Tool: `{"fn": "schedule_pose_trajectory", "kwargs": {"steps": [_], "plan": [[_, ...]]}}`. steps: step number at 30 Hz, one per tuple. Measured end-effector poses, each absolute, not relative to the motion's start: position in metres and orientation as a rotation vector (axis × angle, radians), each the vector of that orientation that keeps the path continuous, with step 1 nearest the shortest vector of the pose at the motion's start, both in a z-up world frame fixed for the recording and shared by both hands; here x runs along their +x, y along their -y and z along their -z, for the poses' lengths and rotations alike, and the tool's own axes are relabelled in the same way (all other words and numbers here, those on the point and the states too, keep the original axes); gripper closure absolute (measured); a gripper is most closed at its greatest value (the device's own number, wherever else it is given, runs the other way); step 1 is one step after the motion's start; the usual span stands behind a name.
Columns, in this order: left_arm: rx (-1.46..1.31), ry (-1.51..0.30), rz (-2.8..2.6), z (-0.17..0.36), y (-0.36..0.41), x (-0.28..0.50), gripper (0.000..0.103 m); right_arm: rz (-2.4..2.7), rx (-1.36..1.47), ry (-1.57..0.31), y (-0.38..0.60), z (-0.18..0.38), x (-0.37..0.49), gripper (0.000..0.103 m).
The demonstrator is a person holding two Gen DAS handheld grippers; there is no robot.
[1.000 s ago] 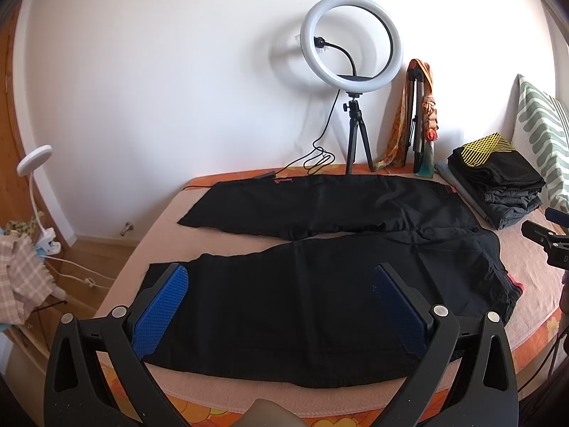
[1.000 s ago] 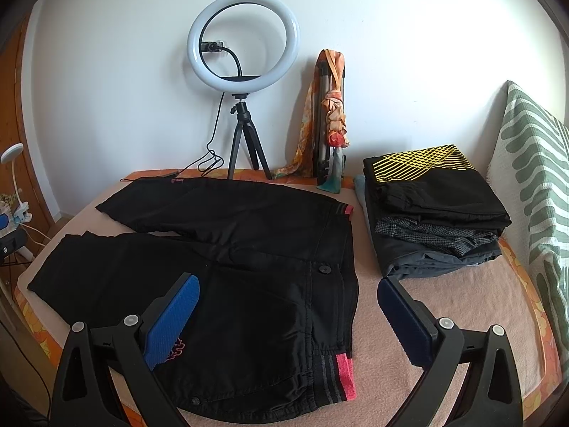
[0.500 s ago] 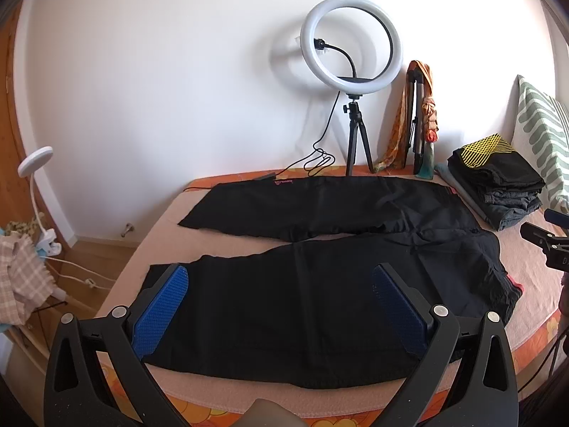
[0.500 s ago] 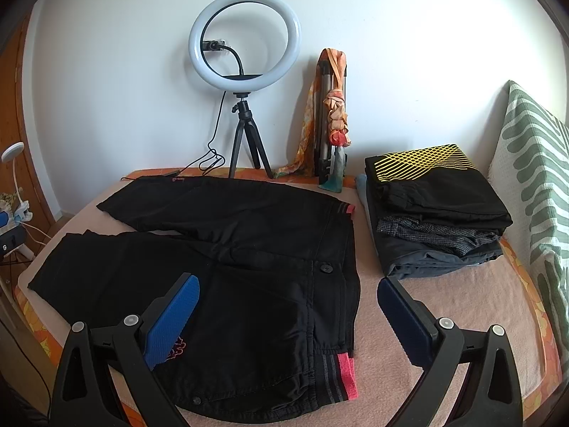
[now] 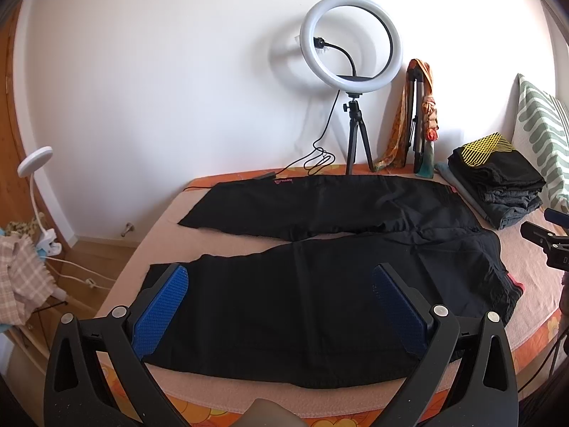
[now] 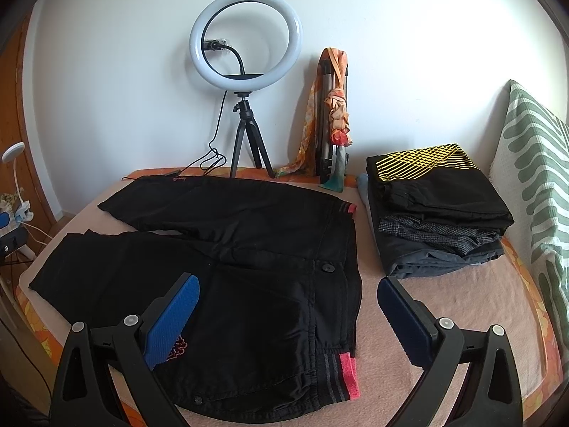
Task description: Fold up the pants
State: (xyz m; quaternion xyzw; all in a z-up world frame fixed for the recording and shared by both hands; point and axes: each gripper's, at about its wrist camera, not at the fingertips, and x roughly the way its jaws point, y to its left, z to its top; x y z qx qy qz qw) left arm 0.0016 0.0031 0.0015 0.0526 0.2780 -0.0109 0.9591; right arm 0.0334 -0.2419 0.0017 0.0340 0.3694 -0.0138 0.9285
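Left wrist view: black pants (image 5: pixel 320 284) spread flat across the bed (image 5: pixel 526 267), legs splayed toward its left edge, pink-striped waistband at the right; left gripper (image 5: pixel 281 302) and right gripper (image 6: pixel 288 316) both gape wide, holding nothing.

The ring light (image 6: pixel 245 37) sits slightly further right in the right wrist view.

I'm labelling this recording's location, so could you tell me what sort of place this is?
Most likely a bedroom at home: the black pants lie spread on a bed, with a green-patterned pillow and a stack of folded clothes beside them. A ring light stands by the wall.
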Motion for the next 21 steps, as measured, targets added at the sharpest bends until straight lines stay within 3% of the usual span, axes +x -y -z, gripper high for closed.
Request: {"fn": "schedule_pose_trajectory", "kwargs": {"steps": [21], "plan": [[0.114, -0.566, 0.024, 0.0038, -0.0012, 0.0014, 0.0, 0.026, 0.072, -0.758, 0.2419, -0.0006, 0.0339, 0.001]]}}
